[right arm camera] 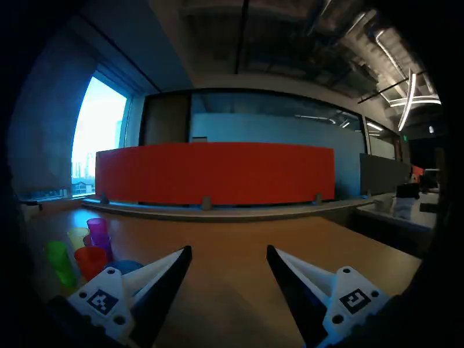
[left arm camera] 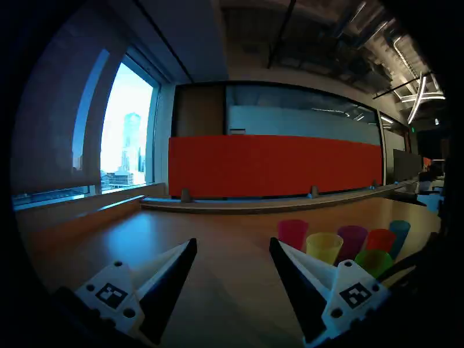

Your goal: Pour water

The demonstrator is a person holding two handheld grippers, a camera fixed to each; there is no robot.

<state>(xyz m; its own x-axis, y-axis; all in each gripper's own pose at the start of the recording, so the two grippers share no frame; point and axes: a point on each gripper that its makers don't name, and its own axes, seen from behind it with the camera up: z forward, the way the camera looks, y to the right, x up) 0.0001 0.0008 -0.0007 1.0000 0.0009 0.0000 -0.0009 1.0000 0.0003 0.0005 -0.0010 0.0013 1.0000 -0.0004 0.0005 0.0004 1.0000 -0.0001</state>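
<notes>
So nothing's grabbed yet: the left gripper (left arm camera: pixel 232 241) sits bottom centre, fingers apart and empty, with the colored cups (left arm camera: pixel 352 238) bunched lower right on the wooden table (left arm camera: pixel 145 232). In the right gripper view they're lower left, and the right gripper (right arm camera: pixel 228 247) is spread wide too. Looks like the approach stage; next is reaching for whichever cup holds water, can't tell which

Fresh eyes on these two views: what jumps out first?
The long red partition across the far edge of the wooden table dominates both views. Next come the coloured plastic cups clustered on the table, right of the open left hand-held gripper, and the bright window at far left.
</notes>
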